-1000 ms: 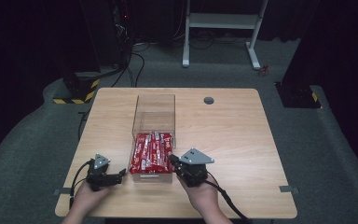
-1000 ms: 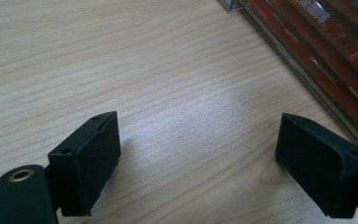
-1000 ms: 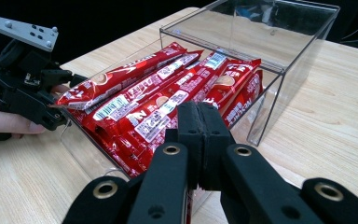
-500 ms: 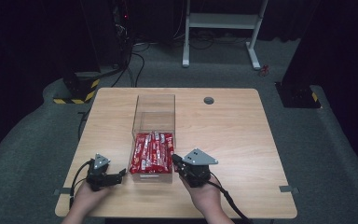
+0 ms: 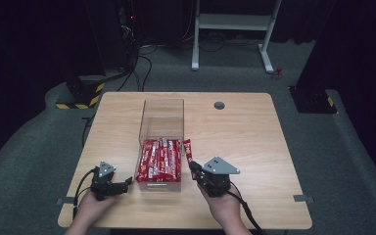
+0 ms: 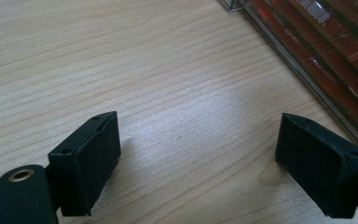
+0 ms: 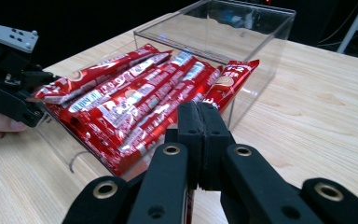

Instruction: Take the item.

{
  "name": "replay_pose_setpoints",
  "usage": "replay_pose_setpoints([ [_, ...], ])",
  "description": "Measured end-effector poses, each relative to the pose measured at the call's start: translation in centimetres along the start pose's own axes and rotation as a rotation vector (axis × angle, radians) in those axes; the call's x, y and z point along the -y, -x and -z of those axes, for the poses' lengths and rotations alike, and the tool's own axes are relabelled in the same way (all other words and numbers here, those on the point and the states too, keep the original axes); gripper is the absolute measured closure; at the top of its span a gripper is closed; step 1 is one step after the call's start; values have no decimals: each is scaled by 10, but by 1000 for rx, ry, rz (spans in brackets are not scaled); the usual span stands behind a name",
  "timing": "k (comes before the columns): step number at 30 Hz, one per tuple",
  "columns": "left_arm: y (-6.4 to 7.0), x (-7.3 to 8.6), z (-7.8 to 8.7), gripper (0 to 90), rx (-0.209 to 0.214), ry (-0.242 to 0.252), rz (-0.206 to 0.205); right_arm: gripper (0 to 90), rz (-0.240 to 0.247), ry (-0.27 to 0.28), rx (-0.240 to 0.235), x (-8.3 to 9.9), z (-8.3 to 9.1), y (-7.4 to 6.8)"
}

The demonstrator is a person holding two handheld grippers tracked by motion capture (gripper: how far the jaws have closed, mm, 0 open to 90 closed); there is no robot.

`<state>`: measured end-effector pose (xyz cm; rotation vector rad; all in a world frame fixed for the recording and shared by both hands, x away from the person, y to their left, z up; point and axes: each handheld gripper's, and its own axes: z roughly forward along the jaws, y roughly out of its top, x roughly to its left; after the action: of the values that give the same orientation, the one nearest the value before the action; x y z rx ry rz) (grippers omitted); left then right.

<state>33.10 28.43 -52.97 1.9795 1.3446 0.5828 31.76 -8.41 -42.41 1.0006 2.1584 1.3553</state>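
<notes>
I am holding the right gripper just off the right wall of the clear box, its fingers clenched on one red snack bar; in the right gripper view the two pads are pressed together with the wrapper pinched between them. The held bar is sticking up and away from the gripper, leaning against the outside of the box's right wall near its top edge, apart from the rest. The other red bars are lying packed lengthwise in the near half of the box, filling it up to the rim; the far half is showing bare clear walls. I am resting the left gripper low on the worktop just beside the box's near left corner, its fingers spread wide and grasping nothing, with bare wood grain between them and the box wall close along the right pad.
</notes>
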Motion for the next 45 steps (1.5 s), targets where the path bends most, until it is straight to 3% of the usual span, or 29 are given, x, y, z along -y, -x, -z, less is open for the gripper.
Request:
replay_pose_setpoints([
  [19,0,0,0,141,0,-1,-2,897,-21,-1,64,15,20,25],
  [45,0,-1,-1,144,3,-2,-10,897,-36,-17,148,26,34,57],
])
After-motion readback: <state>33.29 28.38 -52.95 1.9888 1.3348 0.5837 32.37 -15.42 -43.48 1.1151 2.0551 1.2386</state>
